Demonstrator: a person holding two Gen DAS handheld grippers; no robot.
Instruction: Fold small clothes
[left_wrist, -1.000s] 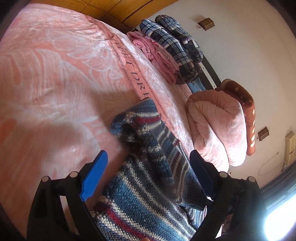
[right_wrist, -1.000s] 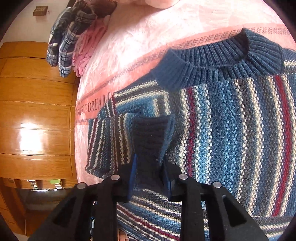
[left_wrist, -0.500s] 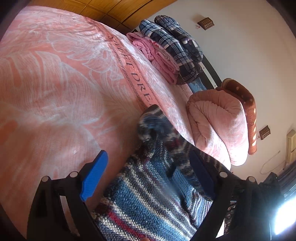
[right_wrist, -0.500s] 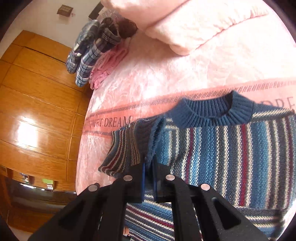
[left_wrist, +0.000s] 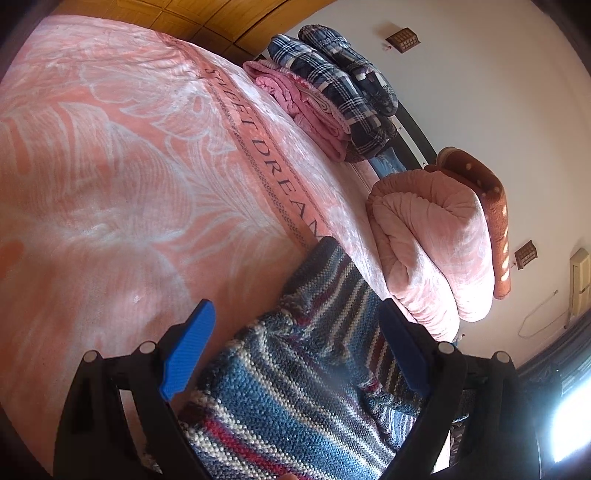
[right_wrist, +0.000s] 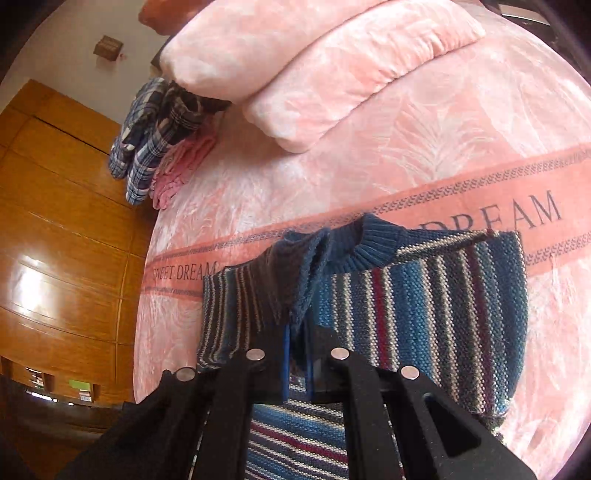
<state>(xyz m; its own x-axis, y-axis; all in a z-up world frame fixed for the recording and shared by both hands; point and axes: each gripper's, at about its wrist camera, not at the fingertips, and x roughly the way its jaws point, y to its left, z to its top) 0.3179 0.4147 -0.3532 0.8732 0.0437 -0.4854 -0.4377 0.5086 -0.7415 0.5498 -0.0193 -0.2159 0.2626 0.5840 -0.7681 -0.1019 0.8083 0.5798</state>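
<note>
A blue, white and red striped knit sweater (right_wrist: 424, 302) lies on the pink bedspread (right_wrist: 424, 147), collar (right_wrist: 369, 243) toward the pillows. My right gripper (right_wrist: 297, 332) is shut on the sleeve (right_wrist: 251, 302) at its dark cuff and holds it lifted above the sweater's body. In the left wrist view the sweater (left_wrist: 288, 387) fills the gap between the two blue pads (left_wrist: 188, 350). My left gripper (left_wrist: 295, 347) is open and hovers over the knit without pinching it.
A folded pink quilt (left_wrist: 432, 251) lies at the head of the bed, with a brown dotted cushion (left_wrist: 487, 206) behind it. Plaid garments (left_wrist: 332, 81) and a pink one (left_wrist: 303, 107) are stacked near the wooden wardrobe (right_wrist: 62, 229). A white wall stands behind.
My right gripper has risen and drawn back with the sleeve, pulling it up over the sweater's body. In the left view the sleeve has swept right; the left gripper stays open.
</note>
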